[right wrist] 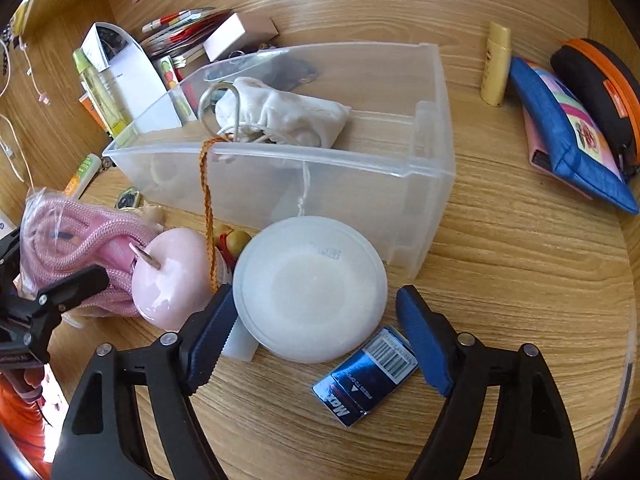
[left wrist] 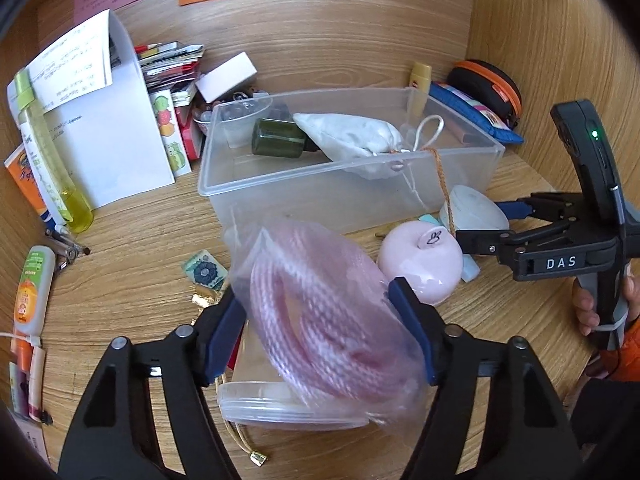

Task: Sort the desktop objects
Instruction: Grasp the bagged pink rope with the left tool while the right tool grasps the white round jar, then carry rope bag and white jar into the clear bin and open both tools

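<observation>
My left gripper (left wrist: 316, 328) is shut on a clear bag of pink rope (left wrist: 320, 316) and holds it just in front of the clear plastic bin (left wrist: 280, 196). The bag also shows at the left of the right wrist view (right wrist: 76, 240). The bin (right wrist: 400, 184) holds a white drawstring pouch (left wrist: 348, 140) and a dark green jar (left wrist: 280, 138). My right gripper (right wrist: 316, 336) is open, its fingers either side of a white round case (right wrist: 308, 292). A pink apple-shaped object (right wrist: 172, 276) sits to the left of the case.
A blue battery pack (right wrist: 364, 376) lies between my right fingers. A blue pouch (right wrist: 568, 136), an orange-trimmed black case (right wrist: 600, 92) and a yellow tube (right wrist: 496, 64) lie to the right. Papers, a white stand (left wrist: 120, 140) and bottles crowd the left. Wooden walls enclose the desk.
</observation>
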The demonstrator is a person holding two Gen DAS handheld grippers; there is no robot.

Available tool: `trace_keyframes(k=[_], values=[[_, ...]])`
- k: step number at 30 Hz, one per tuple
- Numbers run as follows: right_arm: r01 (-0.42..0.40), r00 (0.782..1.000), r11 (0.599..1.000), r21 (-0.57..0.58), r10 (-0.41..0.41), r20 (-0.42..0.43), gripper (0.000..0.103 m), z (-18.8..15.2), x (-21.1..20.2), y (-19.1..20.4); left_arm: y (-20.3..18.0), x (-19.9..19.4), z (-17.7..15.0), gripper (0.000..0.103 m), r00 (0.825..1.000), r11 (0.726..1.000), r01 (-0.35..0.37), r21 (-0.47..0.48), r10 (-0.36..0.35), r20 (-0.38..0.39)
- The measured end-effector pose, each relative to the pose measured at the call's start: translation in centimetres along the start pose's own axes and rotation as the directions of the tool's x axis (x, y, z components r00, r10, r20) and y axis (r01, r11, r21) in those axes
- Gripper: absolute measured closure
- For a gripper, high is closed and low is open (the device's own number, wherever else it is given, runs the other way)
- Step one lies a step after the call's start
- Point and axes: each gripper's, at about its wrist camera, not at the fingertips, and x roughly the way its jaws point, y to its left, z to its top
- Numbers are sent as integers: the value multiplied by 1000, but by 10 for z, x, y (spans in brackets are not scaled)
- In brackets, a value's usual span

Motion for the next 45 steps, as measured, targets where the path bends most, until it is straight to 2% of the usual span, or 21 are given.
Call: trace_keyframes(k=[2, 5, 7, 9, 29, 32, 45], values=[[-11, 1000, 1000, 5, 11, 6, 39, 1, -1, 0, 1, -2, 0, 35, 1000, 1000, 0, -8, 0, 7], [-12, 1000, 1000, 0, 12, 10, 40, 1, -2, 2, 0, -6, 1, 42, 1000, 1000, -5, -4, 5, 21], [-2, 1000, 1000, -6, 2, 17, 40, 1, -4, 3, -2, -12, 4, 61, 999, 1000, -10, 5, 9, 43], [12, 1000, 1000, -16, -11, 24, 40, 2, -5, 4, -1, -17, 9, 64, 999, 1000, 24, -5, -23, 45], [32, 984, 999, -18, -28, 177, 40, 7, -64, 4, -4, -25, 22, 72, 997, 996, 42, -72, -37, 71], [30, 980, 999, -22, -25, 195, 40, 8, -72, 5, -2, -31, 27, 73, 995, 995, 59, -85, -52, 85], [30, 967, 998, -56, -15, 255, 40, 21, -89, 14, -1, -58, 53, 74, 987, 997, 31, -72, -20, 156]])
